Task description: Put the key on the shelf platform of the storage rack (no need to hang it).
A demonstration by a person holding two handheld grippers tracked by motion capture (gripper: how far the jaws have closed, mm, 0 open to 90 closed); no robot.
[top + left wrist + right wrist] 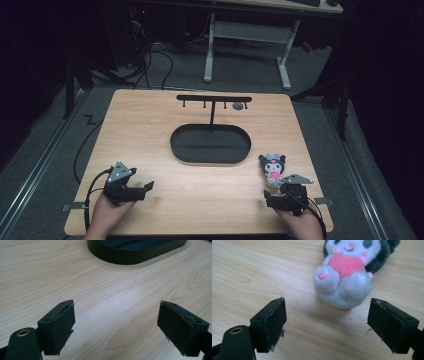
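where plush toy (344,277) lies, bare table (200,195) around

Light wooden table (150,125) — on it a black oval tray (210,144) and plush toy (273,167).

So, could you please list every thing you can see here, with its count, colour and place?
plush toy: one, white, black and pink, lying on the table just ahead of the right gripper
stand with oval tray: one, black, table centre, hook bar on top
table: one, light wood
desk frame: one, white, on the floor behind
left gripper: one, black, open, near left table corner
right gripper: one, black, open, nothing between the pads
hands: two, at the bottom edge
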